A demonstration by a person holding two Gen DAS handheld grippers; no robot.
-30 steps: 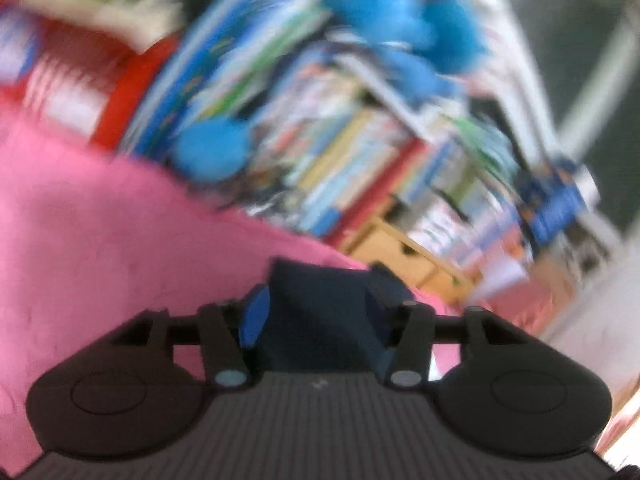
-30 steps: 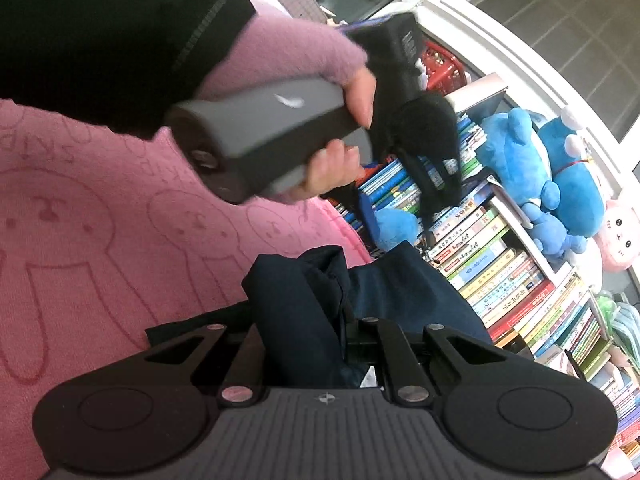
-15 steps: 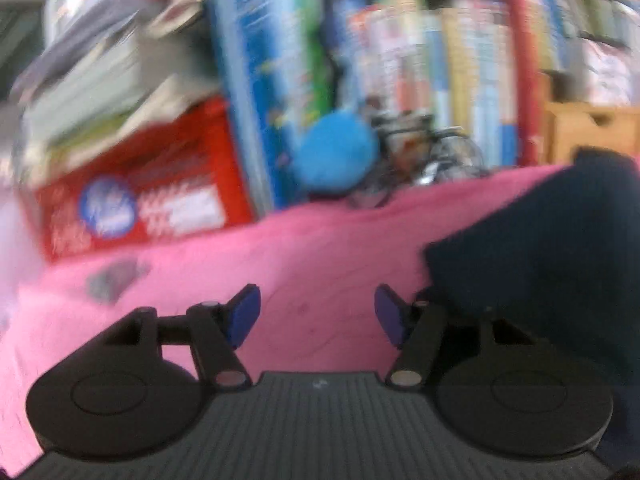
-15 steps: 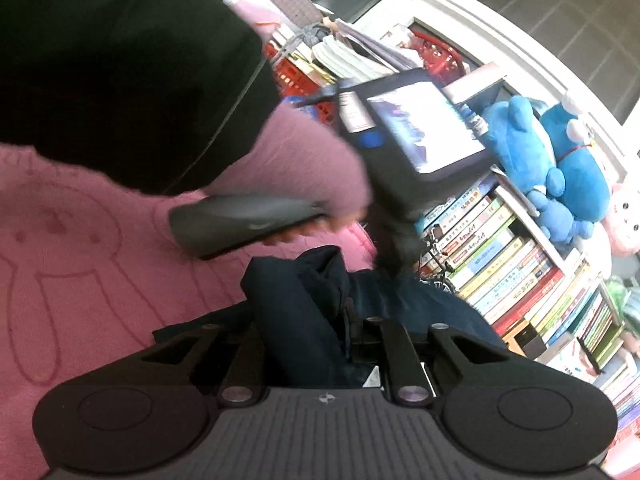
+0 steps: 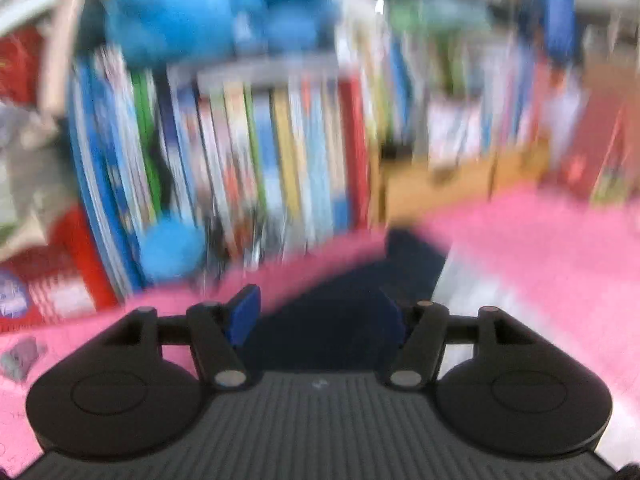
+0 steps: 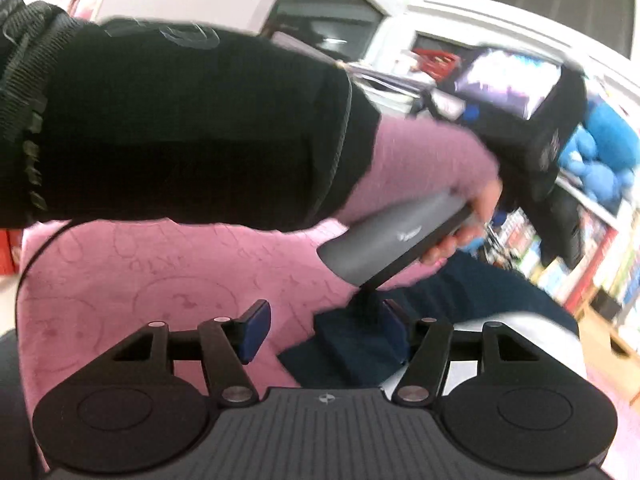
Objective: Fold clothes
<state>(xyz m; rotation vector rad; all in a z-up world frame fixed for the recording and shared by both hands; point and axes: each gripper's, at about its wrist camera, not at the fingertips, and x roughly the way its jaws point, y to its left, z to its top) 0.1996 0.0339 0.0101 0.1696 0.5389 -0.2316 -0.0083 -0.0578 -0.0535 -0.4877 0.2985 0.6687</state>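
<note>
The navy garment [image 6: 472, 300] lay on the pink rabbit-print blanket [image 6: 132, 280], bunched in folds rather than spread flat, so its long axis could only be roughly read: in the right wrist view it ran from a folded corner near the gripper away toward the bookshelf [image 6: 600, 256] on the right. A pale patch showed at its near right edge, too blurred to identify. The right gripper [image 6: 324, 330] stood wide open, its blue pads well apart; the left pad [image 6: 254, 332] hung over bare blanket, while the right pad sat at the folded corner of the cloth, and whether it touched could not be told. Above, a hand [image 6: 468, 220] with a pink cuff under a black sleeve [image 6: 192, 128] held the grey handle of the other tool. In the heavily blurred left wrist view, the left gripper [image 5: 318, 320] was also open, with dark navy garment [image 5: 344, 312] filling the gap between its pads; contact could not be judged. Beyond it, upright books [image 5: 256, 160] and blue plush toys [image 5: 192, 20] lined the shelf behind the blanket [image 5: 540, 248].
</note>
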